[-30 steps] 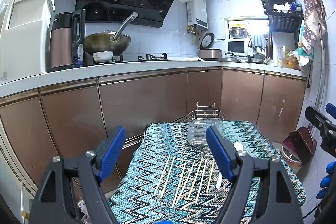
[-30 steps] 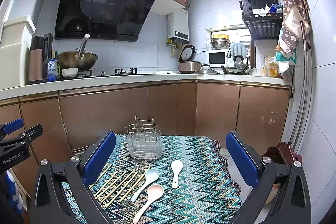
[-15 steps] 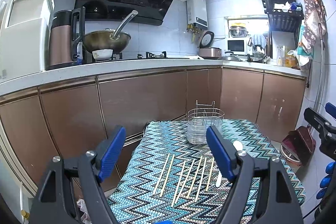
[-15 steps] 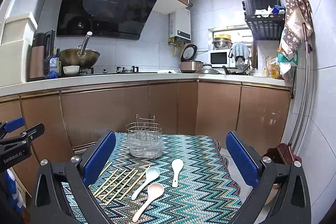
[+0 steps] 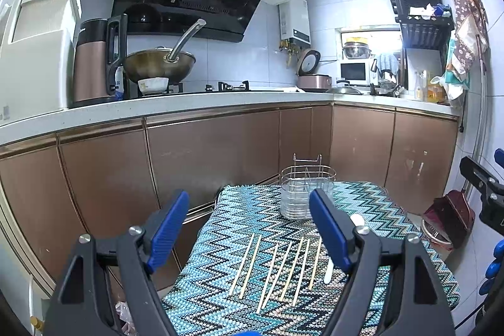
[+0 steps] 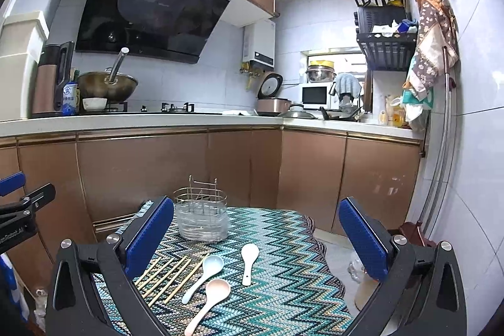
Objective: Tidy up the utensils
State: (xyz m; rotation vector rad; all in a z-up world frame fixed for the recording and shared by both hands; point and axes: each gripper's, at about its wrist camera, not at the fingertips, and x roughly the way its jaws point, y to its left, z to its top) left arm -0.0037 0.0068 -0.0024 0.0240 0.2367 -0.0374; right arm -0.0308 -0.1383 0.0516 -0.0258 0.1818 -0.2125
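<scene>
A wire utensil holder (image 5: 306,191) with a clear base stands at the far end of a small table with a zigzag cloth (image 5: 283,298); it also shows in the right wrist view (image 6: 201,218). Several wooden chopsticks (image 5: 277,268) lie side by side on the cloth in front of it, also seen in the right wrist view (image 6: 167,276). Three spoons lie to their right: pale blue (image 6: 204,276), white (image 6: 249,262), pink (image 6: 209,303). My left gripper (image 5: 252,233) is open and empty above the chopsticks. My right gripper (image 6: 256,236) is open and empty above the spoons.
Brown kitchen cabinets (image 5: 220,153) with a white counter run behind the table. A wok (image 5: 159,66) sits on the stove. A red dustpan (image 5: 450,219) and a bin (image 6: 362,288) stand on the floor right of the table.
Both grippers have drifted slightly, with the views tilting a little upward. Both stay open and empty. The utensils have not moved.
</scene>
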